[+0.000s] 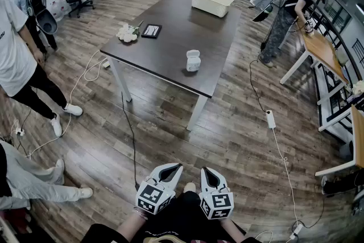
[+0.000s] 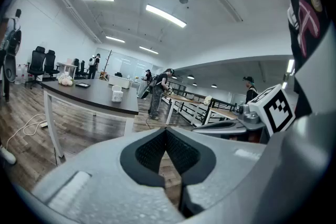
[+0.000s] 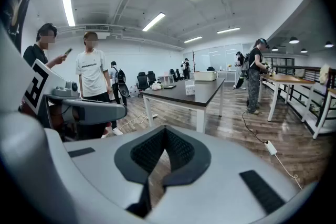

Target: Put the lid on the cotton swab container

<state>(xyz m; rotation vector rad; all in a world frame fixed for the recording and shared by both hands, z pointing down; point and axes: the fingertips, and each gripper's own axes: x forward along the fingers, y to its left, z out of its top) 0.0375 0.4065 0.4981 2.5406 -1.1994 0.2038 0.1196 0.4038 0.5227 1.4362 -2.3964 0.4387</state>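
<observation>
**At table's near end, container; both grippers shut and empty**

Near the front right edge of the dark table (image 1: 170,42): cotton swab container (image 1: 193,60), small, white, upright, alone on that stretch of tabletop. Capped or not, too small to tell. Farther back on the same table: white basket (image 1: 211,1) at the far end, white flowers (image 1: 127,33) and a black tray (image 1: 151,31) side by side by the left edge.

Low at the bottom of the head view, close against the body: left gripper (image 1: 175,169) and right gripper (image 1: 206,171), side by side, well apart from the table, with bare wooden floor (image 1: 227,139) between. Left jaws pressed together at the tips, nothing pinched. Right jaws likewise closed tip to tip, empty.

At the left edge, a person in a white shirt (image 1: 14,42), standing on the floor.
</observation>
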